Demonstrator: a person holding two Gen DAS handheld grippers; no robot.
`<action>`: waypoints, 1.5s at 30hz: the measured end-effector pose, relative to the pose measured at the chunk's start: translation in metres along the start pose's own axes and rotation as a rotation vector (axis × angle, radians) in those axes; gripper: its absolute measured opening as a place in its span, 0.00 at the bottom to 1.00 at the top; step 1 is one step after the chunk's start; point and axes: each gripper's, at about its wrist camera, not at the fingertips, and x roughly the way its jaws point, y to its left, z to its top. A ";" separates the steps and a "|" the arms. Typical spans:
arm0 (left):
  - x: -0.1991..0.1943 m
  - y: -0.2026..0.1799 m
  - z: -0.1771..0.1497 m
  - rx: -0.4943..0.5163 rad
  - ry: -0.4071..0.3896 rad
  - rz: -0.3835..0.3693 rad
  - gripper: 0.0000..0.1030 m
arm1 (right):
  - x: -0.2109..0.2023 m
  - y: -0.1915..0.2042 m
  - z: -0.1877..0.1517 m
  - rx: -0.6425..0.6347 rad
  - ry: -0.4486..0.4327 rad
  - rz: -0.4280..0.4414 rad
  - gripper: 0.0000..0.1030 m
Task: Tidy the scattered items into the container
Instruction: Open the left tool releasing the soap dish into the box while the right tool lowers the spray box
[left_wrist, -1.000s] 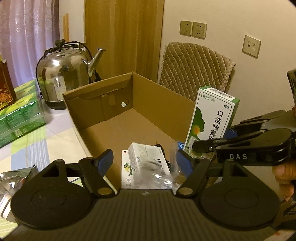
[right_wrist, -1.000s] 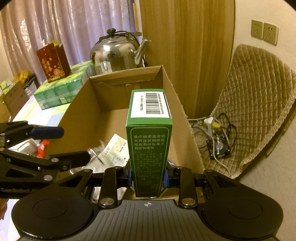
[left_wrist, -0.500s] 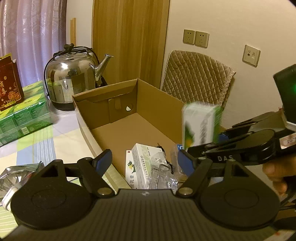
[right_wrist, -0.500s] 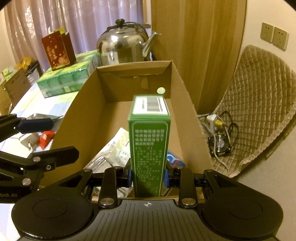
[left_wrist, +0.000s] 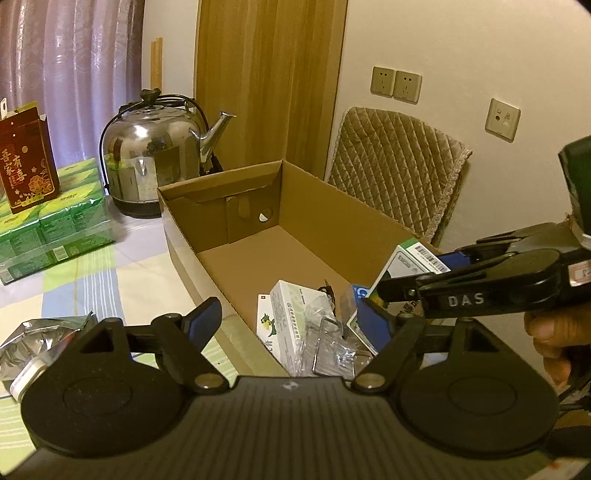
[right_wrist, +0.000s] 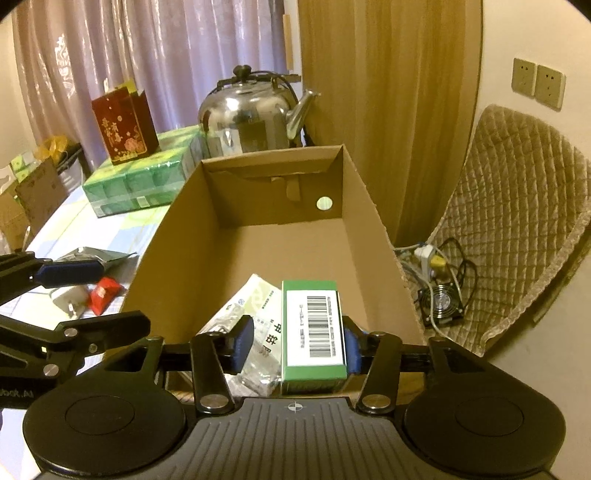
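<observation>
The right gripper's (right_wrist: 293, 347) fingers stand wide, only the right pad still beside the green medicine box (right_wrist: 314, 334) now lying inside the cardboard box (right_wrist: 364, 192), while the empty, wide left gripper (left_wrist: 291, 321) sits nearer the foil pouch (left_wrist: 37, 332) on the counter (left_wrist: 110, 273).

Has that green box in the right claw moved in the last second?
Yes. The green box dropped from upright above the cardboard box rim down inside it.

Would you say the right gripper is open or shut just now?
Open: the right gripper has a gap between its left pad and the green box.
</observation>
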 end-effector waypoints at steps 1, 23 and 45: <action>-0.002 0.000 -0.001 -0.001 -0.002 0.000 0.76 | -0.004 0.000 -0.001 -0.002 -0.006 -0.002 0.47; -0.021 -0.002 -0.016 -0.026 -0.002 0.000 0.80 | -0.036 -0.001 -0.019 0.036 -0.036 -0.005 0.14; -0.009 0.013 -0.013 -0.066 -0.013 0.010 0.84 | 0.031 -0.008 0.017 -0.013 -0.048 -0.013 0.14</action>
